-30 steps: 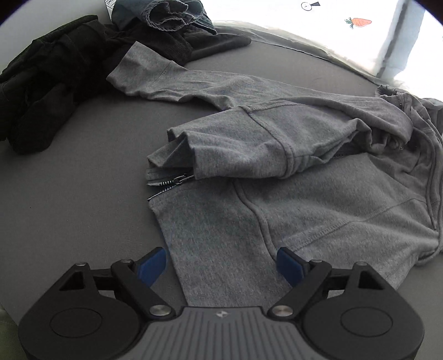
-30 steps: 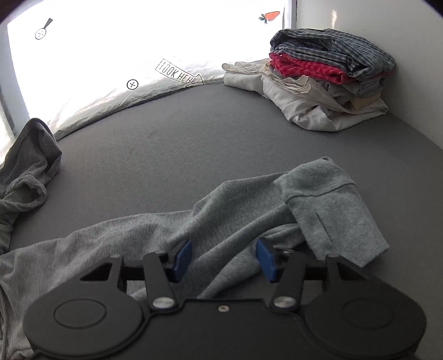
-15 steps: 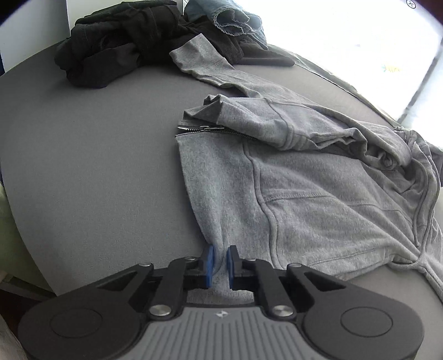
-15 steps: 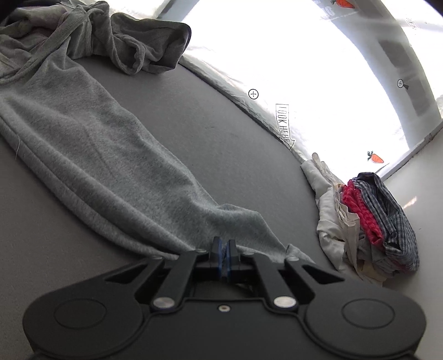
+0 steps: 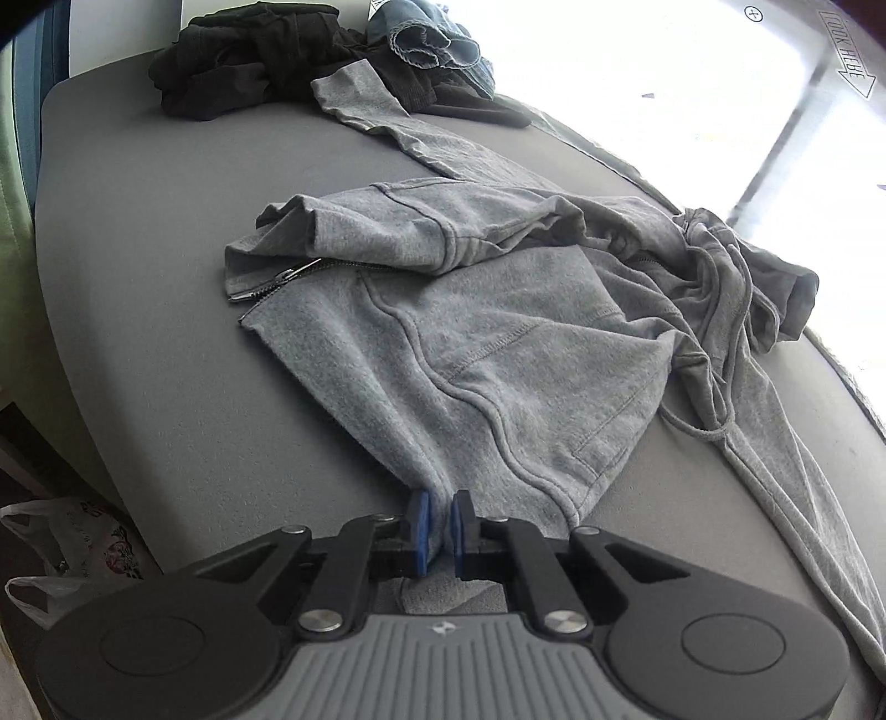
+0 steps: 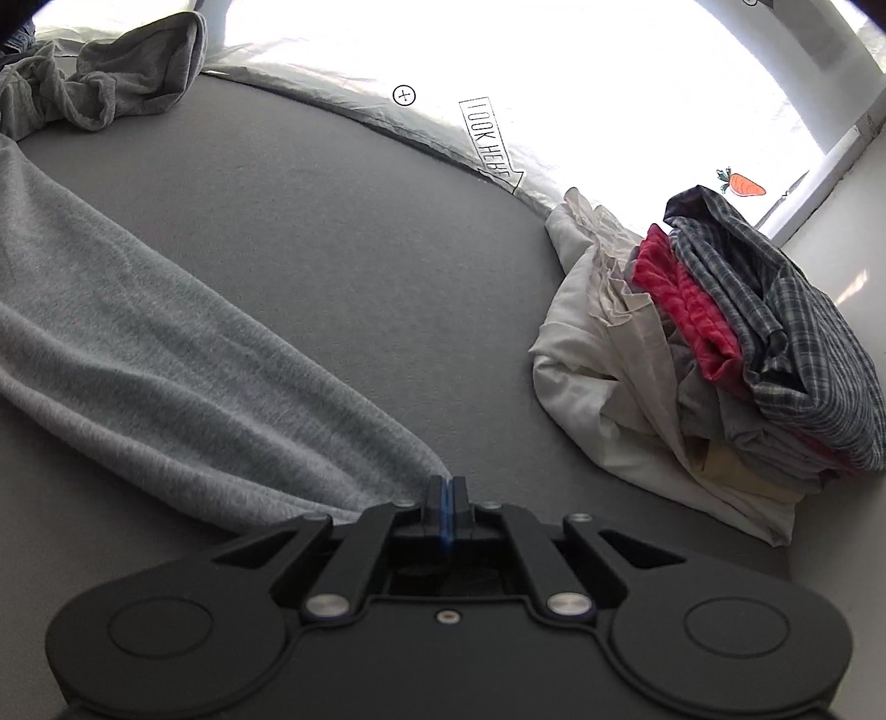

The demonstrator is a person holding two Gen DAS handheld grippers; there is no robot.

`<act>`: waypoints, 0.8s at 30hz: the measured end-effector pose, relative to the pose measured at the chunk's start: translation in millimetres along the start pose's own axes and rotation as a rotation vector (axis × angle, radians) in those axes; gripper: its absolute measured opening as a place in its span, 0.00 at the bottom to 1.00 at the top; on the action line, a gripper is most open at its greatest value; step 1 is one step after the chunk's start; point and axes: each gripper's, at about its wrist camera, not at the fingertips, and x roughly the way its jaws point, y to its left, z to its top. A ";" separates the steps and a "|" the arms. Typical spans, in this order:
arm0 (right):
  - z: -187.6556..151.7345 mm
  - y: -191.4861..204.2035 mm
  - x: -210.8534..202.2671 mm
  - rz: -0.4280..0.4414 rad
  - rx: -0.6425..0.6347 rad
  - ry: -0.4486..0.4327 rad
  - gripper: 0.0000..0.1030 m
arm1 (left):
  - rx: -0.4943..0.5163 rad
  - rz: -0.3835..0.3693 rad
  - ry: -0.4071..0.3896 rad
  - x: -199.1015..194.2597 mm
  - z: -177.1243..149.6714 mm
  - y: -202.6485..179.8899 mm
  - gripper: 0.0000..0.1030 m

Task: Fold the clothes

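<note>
Grey hoodie (image 5: 498, 354) hem pinched in left gripper (image 5: 440, 526), sleeve (image 6: 166, 376) in right gripper (image 6: 446, 512); folded stack (image 6: 720, 354) only rightward.

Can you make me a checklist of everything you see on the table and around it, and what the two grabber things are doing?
Surface: grey table, flat and matte.
Job's things: grey zip hoodie spread out unfolded, zipper partly open, one sleeve stretched sideways.
Clutter: dark clothes heap and denim piece at the far end; stack with plaid shirt, red cloth and white cloth by the wall.
Grippers: left hand-held gripper pinches the hoodie's hem; right hand-held gripper shut on the sleeve's end.
Cables: nothing seen; only the hoodie's drawstring.
Surroundings: bright sheet with a carrot sticker; plastic bag on the floor.
</note>
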 end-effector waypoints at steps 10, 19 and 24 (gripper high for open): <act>18.2 20.6 7.3 -0.068 -0.033 -0.070 0.79 | -0.096 0.017 -0.001 -2.1 -15.8 -5.9 0.12; 2.1 -13.3 15.6 -0.071 0.212 -0.038 1.00 | -0.057 0.041 0.004 -1.7 -16.4 -12.9 0.23; -14.9 -35.3 19.5 0.045 0.422 -0.005 0.98 | -0.042 0.038 -0.017 -1.7 -20.0 -18.8 0.30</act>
